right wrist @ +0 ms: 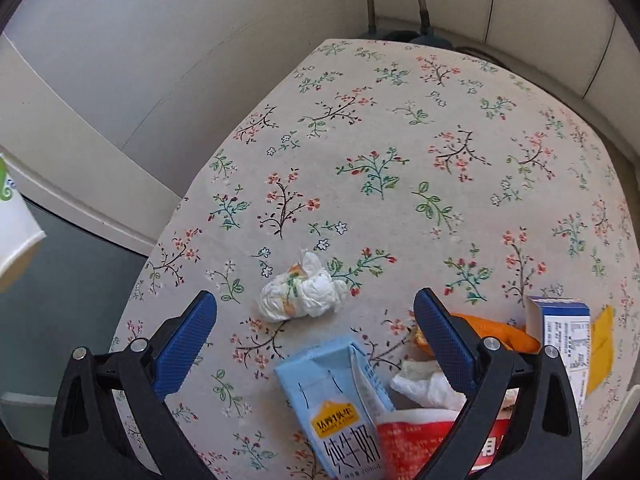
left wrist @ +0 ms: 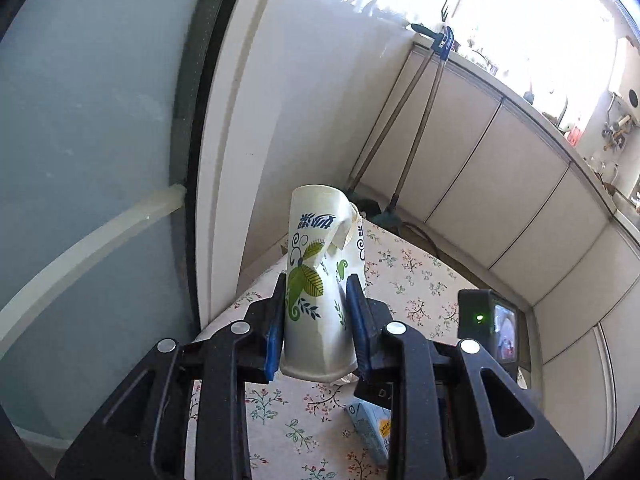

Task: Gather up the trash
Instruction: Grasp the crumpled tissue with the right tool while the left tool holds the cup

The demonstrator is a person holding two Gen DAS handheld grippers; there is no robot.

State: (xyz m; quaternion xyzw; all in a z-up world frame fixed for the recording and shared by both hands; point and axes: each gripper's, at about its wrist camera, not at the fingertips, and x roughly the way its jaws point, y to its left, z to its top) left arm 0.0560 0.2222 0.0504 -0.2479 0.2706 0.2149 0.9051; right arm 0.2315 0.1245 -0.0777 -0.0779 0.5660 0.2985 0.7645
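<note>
The paper cup [left wrist: 320,280] looks thin and smooth, a bit shiny, with dents and a crushed rim. The pads [left wrist: 276,320] that press on it look like blue rubber with tiny bumps. The gripper arms are black matt plastic with round silver metal pins. The tablecloth [right wrist: 400,140] looks like soft matt cloth (with small printed flowers). The tissue ball [right wrist: 304,296] is crinkly white paper. The milk carton [right wrist: 332,396] is smooth blue card. The red wrapper [right wrist: 416,440] looks shiny, like plastic.
</note>
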